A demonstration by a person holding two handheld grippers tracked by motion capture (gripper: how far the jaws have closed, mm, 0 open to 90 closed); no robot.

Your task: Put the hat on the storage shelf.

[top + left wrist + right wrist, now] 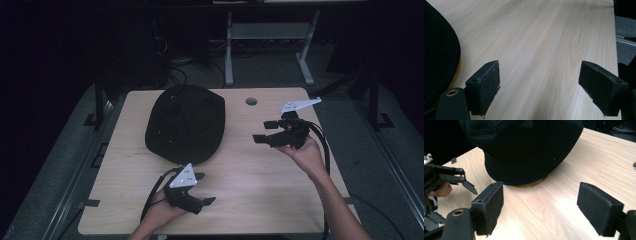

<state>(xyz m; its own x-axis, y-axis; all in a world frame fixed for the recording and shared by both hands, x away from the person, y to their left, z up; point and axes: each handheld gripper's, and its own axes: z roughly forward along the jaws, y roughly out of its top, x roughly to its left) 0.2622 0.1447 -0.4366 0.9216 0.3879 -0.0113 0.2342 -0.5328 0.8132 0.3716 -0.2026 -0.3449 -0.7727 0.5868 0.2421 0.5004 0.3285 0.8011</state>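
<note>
A black hat [185, 124] sits on the wooden table [260, 190] between the left gripper [206, 188] and right gripper [265, 131], both wide open and empty.

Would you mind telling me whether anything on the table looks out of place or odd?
One thing: the black hat is not flat on the table. An orange-rimmed object peeks out from under its brim, so the hat seems to sit on or cover something. Nothing looks spilled or damaged.

The hat [185, 123] is plain black, with an amber-yellow rim [531, 185] showing under its edge. The tabletop [260, 180] is pale wood with fine grain streaks. Both claws are black, the left claw [204, 189] and right claw [266, 131] each topped by a light grey plate.
</note>
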